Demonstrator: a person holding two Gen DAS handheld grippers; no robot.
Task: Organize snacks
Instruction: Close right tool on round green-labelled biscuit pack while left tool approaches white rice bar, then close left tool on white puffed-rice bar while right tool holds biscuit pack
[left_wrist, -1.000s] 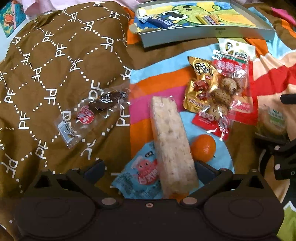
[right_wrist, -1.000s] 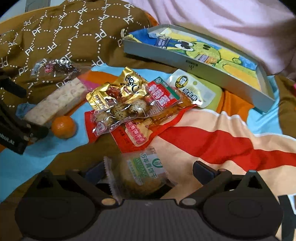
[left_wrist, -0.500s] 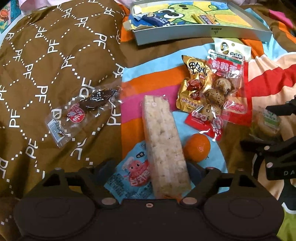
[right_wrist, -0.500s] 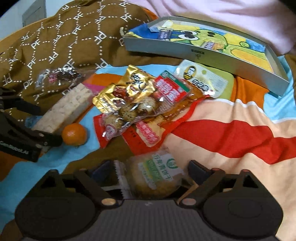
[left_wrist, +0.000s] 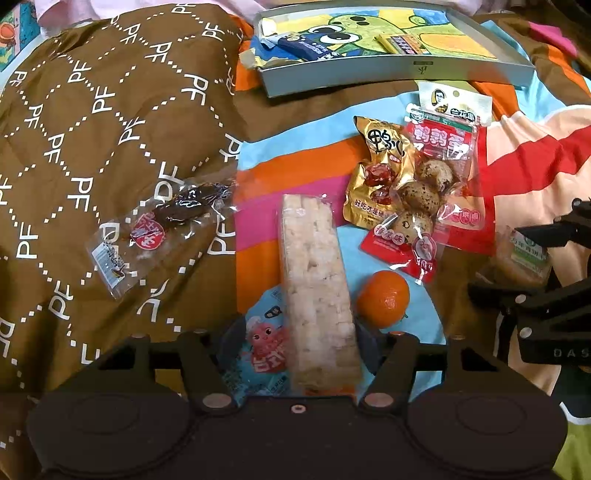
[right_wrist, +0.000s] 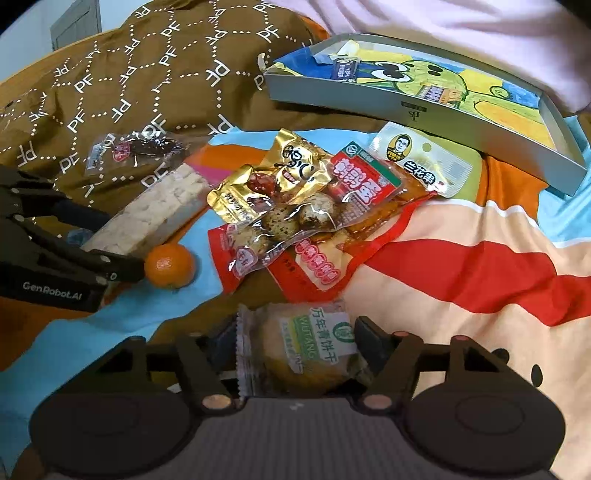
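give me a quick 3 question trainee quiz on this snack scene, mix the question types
1. True or false: the round orange mandarin lies inside the shallow grey cardboard box.
2. Multiple choice: what sits between the fingers of the right claw?
A) the long pale puffed-rice bar
B) the round biscuit in a clear wrapper with a green label
C) the gold foil snack pouch
3. Fill in: the puffed-rice bar lies partly on top of a light ____ packet between the left claw's fingers.

Key: 1 false; 2 B; 3 blue
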